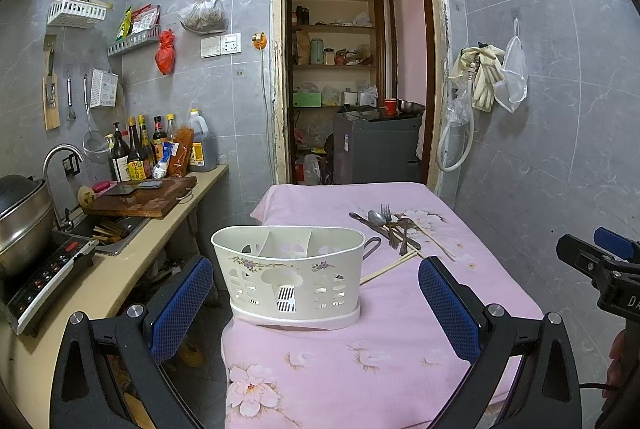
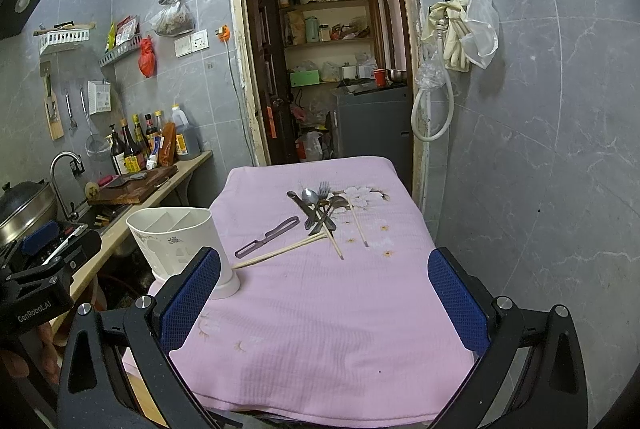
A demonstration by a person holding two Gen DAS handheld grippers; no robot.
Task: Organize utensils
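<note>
The table (image 2: 320, 309) under its pink cloth serves as the sorting surface, with the white caddy (image 1: 288, 269) upright at its left edge, compartments seemingly empty and ready to fill. The utensils (image 2: 320, 209) lie heaped beyond it, chopsticks (image 2: 280, 251) fanning out. Both the left gripper (image 1: 316, 289) and right gripper (image 2: 324, 289) hover spread and empty, likely sizing up a first pick.

- The left gripper (image 1: 316, 293) is held level, its blue-padded fingers (image 1: 182, 305) spread wide apart with nothing between them.
- The right gripper (image 2: 324, 293) is likewise level and gaping, gripping nothing (a hand (image 1: 618, 365) shows at its handle, near right).
</note>
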